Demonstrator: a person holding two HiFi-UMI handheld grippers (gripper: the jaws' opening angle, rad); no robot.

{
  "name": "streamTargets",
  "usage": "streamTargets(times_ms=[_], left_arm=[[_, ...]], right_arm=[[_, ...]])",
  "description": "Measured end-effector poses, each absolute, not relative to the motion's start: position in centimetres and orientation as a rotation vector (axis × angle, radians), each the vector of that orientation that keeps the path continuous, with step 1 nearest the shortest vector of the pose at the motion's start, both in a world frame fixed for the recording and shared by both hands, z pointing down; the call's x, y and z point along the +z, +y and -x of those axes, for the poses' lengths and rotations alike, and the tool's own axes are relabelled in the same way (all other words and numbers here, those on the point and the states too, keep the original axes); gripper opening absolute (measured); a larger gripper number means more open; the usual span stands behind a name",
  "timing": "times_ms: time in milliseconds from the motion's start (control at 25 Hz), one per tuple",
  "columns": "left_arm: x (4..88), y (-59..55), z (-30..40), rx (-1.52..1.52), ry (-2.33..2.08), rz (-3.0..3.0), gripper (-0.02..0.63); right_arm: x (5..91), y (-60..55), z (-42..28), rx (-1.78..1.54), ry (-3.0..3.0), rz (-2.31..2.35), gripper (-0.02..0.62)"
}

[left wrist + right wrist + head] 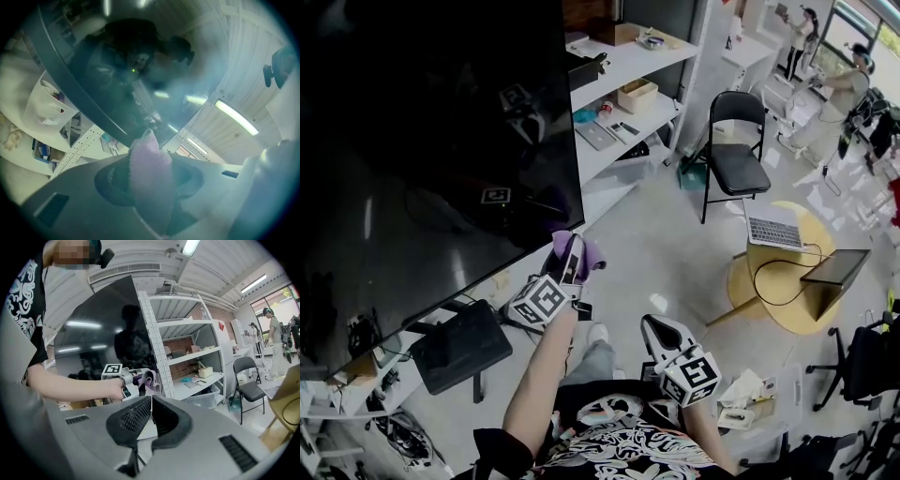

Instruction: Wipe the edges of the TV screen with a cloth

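The big black TV screen point(431, 159) fills the left of the head view, and its lower right corner is just above my left gripper point(573, 251). That gripper is shut on a purple cloth point(587, 253). In the left gripper view the cloth point(151, 173) bulges up between the jaws, with its tip at the TV's dark lower edge point(89, 105) near the corner. My right gripper point(657, 330) hangs low near the person's body, shut on nothing. The right gripper point(151, 401) view shows the TV point(98, 324) and the cloth point(148, 378) ahead.
A white shelf unit point(628, 112) with boxes and small items stands right of the TV. A black folding chair point(737, 150) and a round yellow table point(787, 272) with laptops are to the right. A black case point(459, 347) lies under the TV. People stand far back.
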State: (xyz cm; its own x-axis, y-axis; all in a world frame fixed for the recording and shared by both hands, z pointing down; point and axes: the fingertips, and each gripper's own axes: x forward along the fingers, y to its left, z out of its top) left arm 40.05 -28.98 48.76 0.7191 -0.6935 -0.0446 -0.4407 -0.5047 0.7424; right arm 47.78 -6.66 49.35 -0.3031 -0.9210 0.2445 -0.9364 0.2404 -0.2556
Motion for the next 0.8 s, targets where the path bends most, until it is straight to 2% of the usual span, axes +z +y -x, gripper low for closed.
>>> streamTargets(times_ms=[800], left_arm=[[48.7,-29.5,-42.7,-0.422,-0.749,-2.173,0.170]], right_arm=[[49.9,-7.6,-47.9,0.575,-2.418,-1.842,0.029]])
